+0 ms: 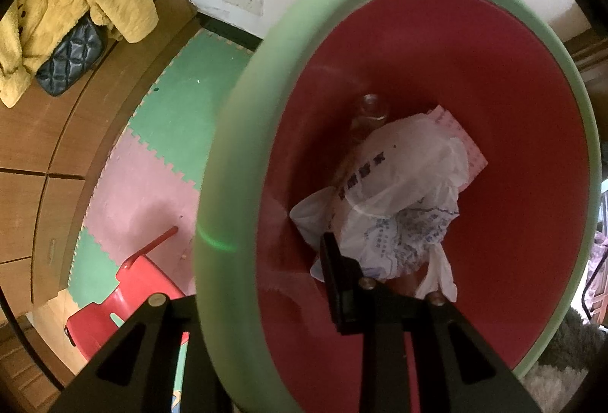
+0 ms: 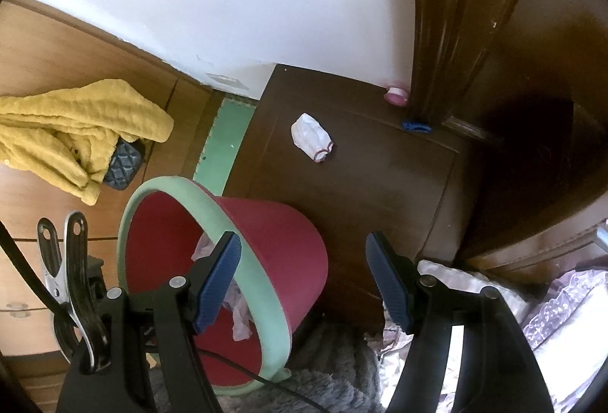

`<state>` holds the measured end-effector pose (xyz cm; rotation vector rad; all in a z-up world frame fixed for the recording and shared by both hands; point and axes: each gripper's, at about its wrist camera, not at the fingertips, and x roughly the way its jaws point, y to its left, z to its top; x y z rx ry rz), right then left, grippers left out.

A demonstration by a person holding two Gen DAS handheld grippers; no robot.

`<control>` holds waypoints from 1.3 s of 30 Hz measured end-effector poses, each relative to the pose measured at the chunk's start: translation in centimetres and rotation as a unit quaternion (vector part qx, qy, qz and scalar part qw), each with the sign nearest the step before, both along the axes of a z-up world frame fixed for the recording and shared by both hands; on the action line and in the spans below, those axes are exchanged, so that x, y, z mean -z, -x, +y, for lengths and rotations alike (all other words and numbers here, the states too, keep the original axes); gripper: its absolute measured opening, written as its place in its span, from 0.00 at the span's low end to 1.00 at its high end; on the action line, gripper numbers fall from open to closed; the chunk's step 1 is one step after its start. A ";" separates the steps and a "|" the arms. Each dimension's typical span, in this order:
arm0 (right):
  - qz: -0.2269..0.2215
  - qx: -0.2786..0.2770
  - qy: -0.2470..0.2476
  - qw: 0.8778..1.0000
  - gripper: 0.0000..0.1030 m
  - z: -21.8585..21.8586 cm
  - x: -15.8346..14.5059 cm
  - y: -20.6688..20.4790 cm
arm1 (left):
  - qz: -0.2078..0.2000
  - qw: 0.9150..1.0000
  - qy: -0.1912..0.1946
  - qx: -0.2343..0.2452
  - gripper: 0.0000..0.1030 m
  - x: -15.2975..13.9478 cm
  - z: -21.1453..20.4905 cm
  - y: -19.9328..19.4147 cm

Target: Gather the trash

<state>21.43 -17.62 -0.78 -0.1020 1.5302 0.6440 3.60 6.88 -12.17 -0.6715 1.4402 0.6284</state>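
Observation:
My left gripper (image 1: 262, 283) is shut on the green rim (image 1: 224, 192) of a red trash bucket (image 1: 475, 78) and holds it tilted, one finger inside and one outside. Inside lie white plastic bags (image 1: 402, 207), pink paper and a clear bottle (image 1: 374, 108). In the right wrist view the bucket (image 2: 273, 245) hangs at lower left. My right gripper (image 2: 304, 280) is open and empty, above the edge of a dark wooden nightstand (image 2: 380, 177). A crumpled white wrapper (image 2: 311, 136) lies on the nightstand, farther ahead.
A yellow garment (image 2: 68, 131) and a dark quilted bag (image 2: 123, 162) lie on a light wooden surface at left. A pink cap (image 2: 397, 94) and blue clip (image 2: 416, 126) sit at the nightstand's back. A red stool (image 1: 125, 302) stands on foam floor mats (image 1: 171, 131). Bedding (image 2: 551, 310) is at right.

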 end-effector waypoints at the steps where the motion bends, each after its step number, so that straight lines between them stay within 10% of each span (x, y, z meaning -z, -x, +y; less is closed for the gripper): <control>1: 0.002 0.001 0.001 1.000 0.68 0.1 0.1 0.0 | 0.000 1.000 -0.001 0.000 0.25 0.0 0.0 0.0; 39: 0.082 -0.005 0.051 0.995 0.69 9.7 17.2 -8.9 | 0.018 1.000 0.002 0.009 0.25 0.0 -0.3 -0.3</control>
